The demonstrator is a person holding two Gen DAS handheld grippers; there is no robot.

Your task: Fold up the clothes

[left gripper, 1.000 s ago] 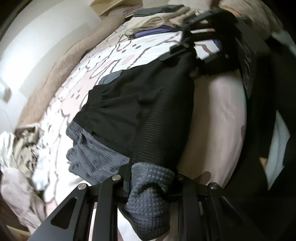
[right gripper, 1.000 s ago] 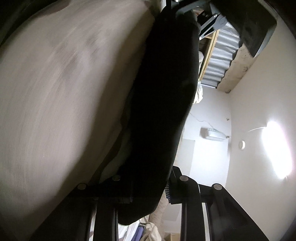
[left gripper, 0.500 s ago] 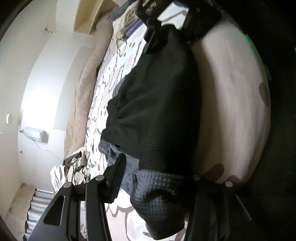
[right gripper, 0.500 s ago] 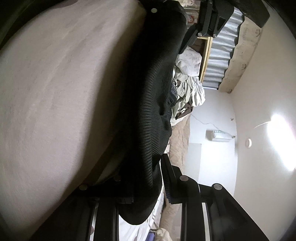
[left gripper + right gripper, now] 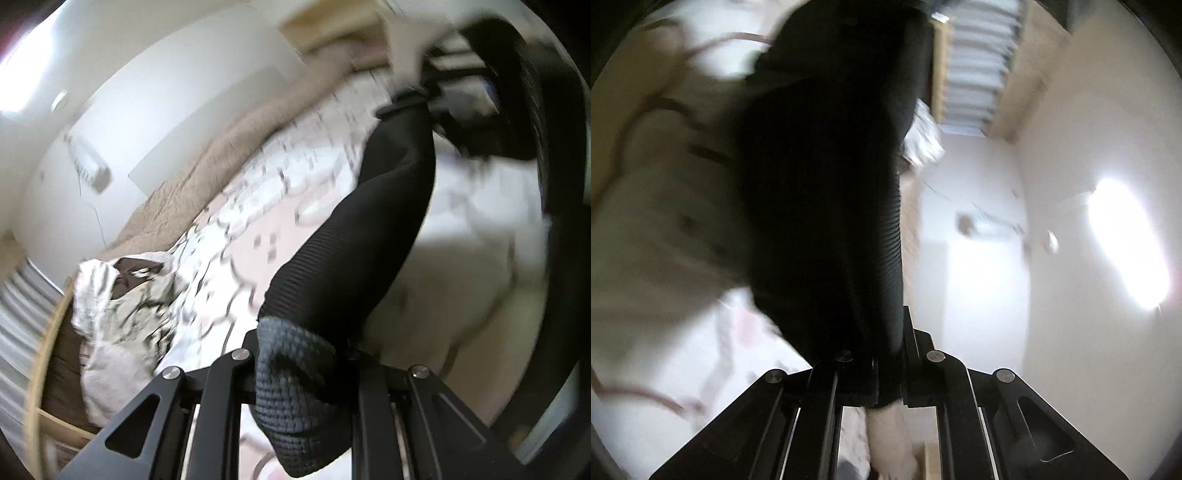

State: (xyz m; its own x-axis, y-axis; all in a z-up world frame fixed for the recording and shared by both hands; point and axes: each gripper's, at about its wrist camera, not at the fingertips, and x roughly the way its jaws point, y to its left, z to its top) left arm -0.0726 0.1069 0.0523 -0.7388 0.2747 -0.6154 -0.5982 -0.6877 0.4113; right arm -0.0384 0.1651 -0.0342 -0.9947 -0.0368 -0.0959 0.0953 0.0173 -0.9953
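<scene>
the black garment (image 5: 369, 236) is stretching lengthwise between the left gripper (image 5: 303, 369) and the right gripper (image 5: 882, 373), each clamping one end, its long axis running straight ahead of the fingers. below it the patterned bedsheet (image 5: 258, 199) is lying beside a white wall (image 5: 166, 92).

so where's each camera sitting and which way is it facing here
Left wrist: sits on the left tool, looking down across the patterned bed; its own fingers clamp the black garment, and the right tool shows at the far end.
Right wrist: sits on the right tool, facing roughly level toward the white wall; its own fingers pinch the garment.
Shared: the black garment stretched between both tools.
</scene>
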